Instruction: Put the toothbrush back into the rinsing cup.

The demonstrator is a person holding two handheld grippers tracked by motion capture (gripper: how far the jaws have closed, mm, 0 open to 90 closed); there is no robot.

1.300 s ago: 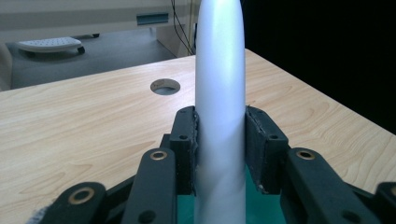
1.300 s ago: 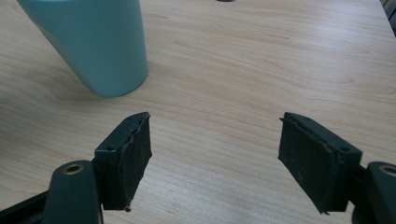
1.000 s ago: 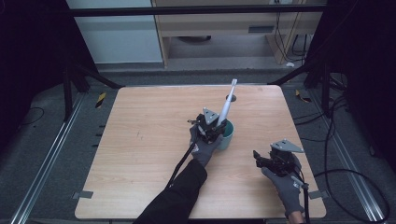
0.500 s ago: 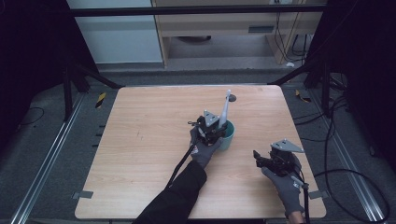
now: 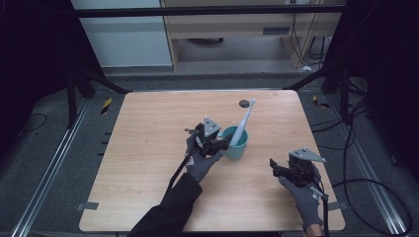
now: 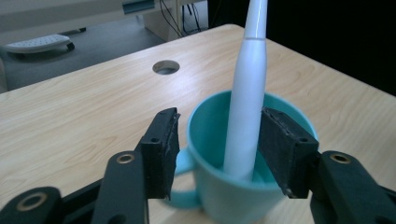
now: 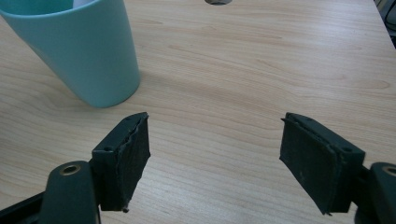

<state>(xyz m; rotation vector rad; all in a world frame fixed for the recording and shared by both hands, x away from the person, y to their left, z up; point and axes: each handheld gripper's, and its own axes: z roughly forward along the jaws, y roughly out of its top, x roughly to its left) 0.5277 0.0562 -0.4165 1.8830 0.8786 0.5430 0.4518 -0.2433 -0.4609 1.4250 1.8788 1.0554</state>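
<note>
A light wooden table [image 5: 148,148] with rounded corners carries a teal cup [image 5: 237,148] near its middle (its handle faces the person's side), and a small round hole [image 5: 243,103] pierces the top near the far edge, beyond the cup.

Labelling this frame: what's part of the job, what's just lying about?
In the job:
- toothbrush, standing in the cup
- cup
- left gripper, open around the toothbrush

Lying about:
- right gripper, open, idle
- table hole

grey gloves [image 5: 203,164], black sleeve [image 5: 165,215], black jaws.
</note>
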